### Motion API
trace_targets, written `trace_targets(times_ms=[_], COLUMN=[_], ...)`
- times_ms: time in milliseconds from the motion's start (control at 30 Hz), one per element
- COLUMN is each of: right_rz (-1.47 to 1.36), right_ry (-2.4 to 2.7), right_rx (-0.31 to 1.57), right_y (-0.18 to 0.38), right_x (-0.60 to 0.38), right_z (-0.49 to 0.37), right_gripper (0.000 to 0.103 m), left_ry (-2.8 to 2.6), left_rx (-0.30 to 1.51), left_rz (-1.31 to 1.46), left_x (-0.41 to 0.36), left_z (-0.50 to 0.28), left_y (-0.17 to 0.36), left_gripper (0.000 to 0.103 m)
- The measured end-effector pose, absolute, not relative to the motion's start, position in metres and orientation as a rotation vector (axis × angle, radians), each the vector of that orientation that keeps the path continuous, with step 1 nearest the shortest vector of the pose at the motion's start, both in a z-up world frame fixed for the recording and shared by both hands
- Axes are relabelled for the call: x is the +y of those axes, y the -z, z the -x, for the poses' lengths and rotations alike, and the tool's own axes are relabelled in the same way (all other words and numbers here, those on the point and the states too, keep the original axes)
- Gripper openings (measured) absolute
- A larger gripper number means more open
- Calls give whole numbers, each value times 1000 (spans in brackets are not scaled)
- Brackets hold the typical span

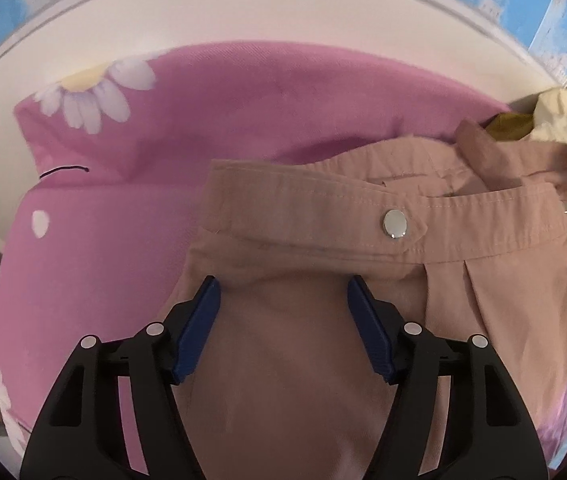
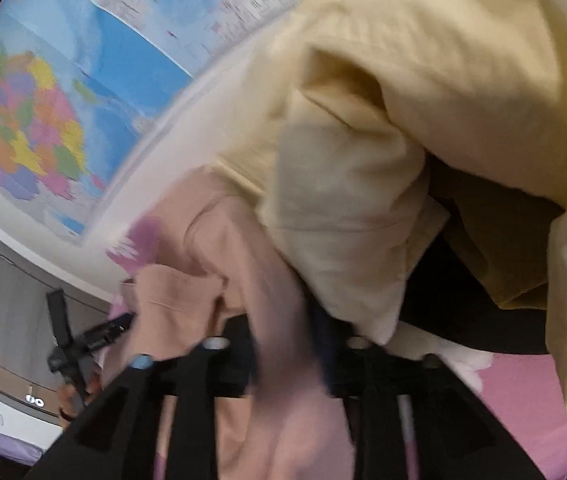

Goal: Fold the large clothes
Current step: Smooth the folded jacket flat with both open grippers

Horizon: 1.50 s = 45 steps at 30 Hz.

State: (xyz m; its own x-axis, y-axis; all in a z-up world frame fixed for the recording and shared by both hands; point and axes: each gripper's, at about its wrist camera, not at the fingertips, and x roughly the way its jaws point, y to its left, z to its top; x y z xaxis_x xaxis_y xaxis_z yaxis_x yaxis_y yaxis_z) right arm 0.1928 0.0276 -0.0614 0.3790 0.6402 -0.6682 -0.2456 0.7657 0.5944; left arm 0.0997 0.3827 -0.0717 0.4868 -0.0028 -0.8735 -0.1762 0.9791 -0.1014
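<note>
A pink-beige garment (image 1: 363,208) with a waistband and a silver snap button (image 1: 395,223) lies on a pink daisy-print sheet (image 1: 103,240). My left gripper (image 1: 283,292) stands open just below the waistband near the garment's left end. The cloth humps up between its blue pads (image 1: 203,320). In the blurred right wrist view, my right gripper (image 2: 287,320) has a strip of the same garment (image 2: 187,292) running through its narrow jaws, and it looks shut on it. That end of the cloth is raised off the sheet.
A pale yellow garment (image 2: 363,160) is heaped over something dark close to the right gripper, and it also shows at the right edge (image 1: 563,120). A white ledge (image 1: 243,12) and a map (image 2: 43,120) stand behind the bed. A hand with a black tool (image 2: 79,344) is at lower left.
</note>
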Motion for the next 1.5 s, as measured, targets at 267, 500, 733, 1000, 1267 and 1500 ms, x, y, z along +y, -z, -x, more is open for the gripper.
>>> trace_targets(times_ms=[267,500,733,1000,1267,1500], right_rz=[-304,-101,-31,-123,-15,-37], right_ry=[-593,-622,-566,-597,-783,-768], right_rx=[920,804,907,920,862,974], right_y=[25,7,54,52,31,74], right_x=[39,66,85,69,118,133], right_z=[-140,-105,-137,-133,-87,-102], right_gripper=[54,54,45,43,48,48], left_ry=[-129,-107,-111,-141,-176,-204], left_rx=[940,897,942,933,917,908], left_rz=[206,168,145,136,111,74], left_x=[388,362,350,349,342,336], left_z=[-17,13,-2,0,3,6], left_y=[35,32,58,58,55,55], left_gripper=[70,74,74,77,76,77])
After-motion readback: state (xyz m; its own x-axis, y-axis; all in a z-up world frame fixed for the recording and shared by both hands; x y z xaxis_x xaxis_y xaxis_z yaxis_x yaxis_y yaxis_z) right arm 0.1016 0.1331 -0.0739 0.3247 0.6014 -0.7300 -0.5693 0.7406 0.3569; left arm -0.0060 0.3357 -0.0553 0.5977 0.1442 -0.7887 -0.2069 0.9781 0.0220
